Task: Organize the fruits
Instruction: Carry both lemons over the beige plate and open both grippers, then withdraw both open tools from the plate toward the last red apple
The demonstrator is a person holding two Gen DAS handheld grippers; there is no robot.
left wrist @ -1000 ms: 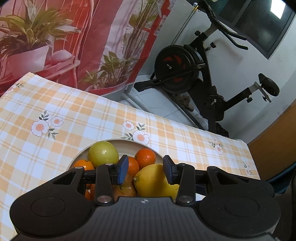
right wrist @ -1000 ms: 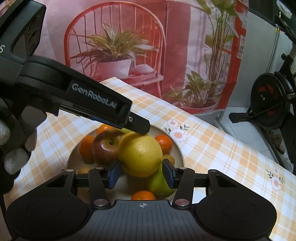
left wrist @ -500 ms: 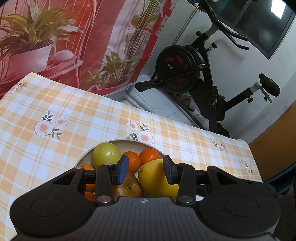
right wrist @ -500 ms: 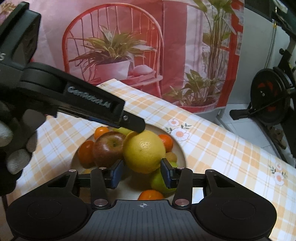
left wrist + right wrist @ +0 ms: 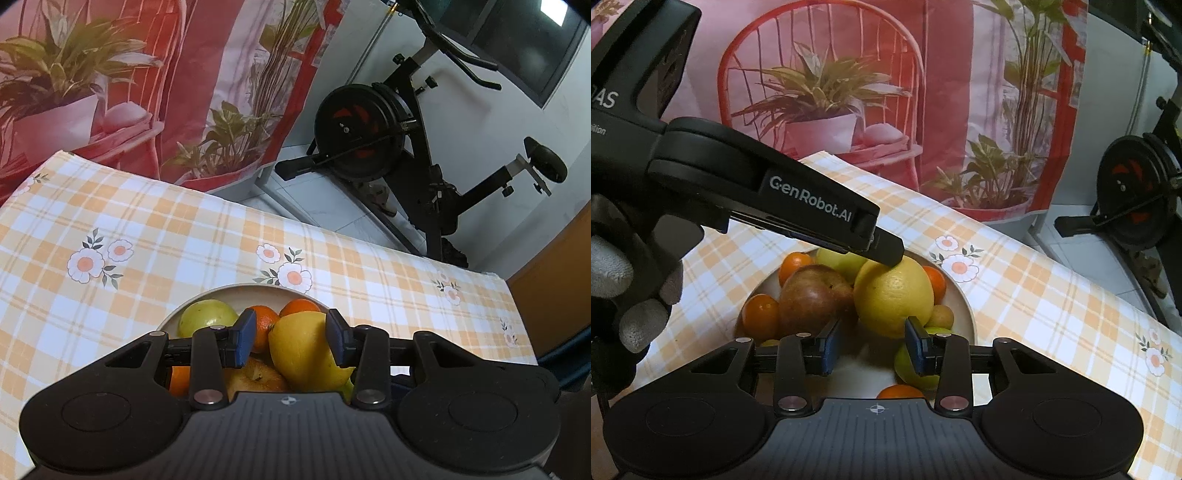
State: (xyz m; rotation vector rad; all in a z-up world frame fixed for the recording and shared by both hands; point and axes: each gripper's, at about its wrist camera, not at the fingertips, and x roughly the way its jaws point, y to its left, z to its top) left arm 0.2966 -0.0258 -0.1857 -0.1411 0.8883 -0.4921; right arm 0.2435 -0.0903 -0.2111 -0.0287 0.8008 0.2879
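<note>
Yellow fruit: a big lemon (image 5: 894, 300) sits on top of the pile in the bowl (image 5: 967, 303), toward the bowl's right half in the right wrist view.
Bowl: pale, round, on an orange-and-white checked tablecloth (image 5: 155, 236) with flower prints.
Other fruit: a red-brown apple (image 5: 812, 295) touches the lemon's left side; small oranges (image 5: 761, 311) lie at the bowl's edges; a green apple (image 5: 207, 318) sits at the far left rim in the left wrist view; a green pear (image 5: 916, 363) lies low on the right, under the lemon.
Left gripper (image 5: 290, 338): its jaws stand partly apart around the lemon; the right pad (image 5: 335, 339) looks to rest against the peel, while the left pad (image 5: 242, 338) stands clear of it, so no squeeze shows. From the right wrist view one black finger (image 5: 886, 246) lies on the lemon's top.
Right gripper (image 5: 874, 346): jaws have just been closing; they are narrow and unclosed, nothing pinched, the lemon and bare bowl floor showing beyond the gap between them.
Hand: a gloved hand (image 5: 626, 291) grips the left tool's handle at the left edge.
Background: a printed red curtain (image 5: 871, 92) with plants, and an exercise bike (image 5: 402, 147) on a tiled floor.
</note>
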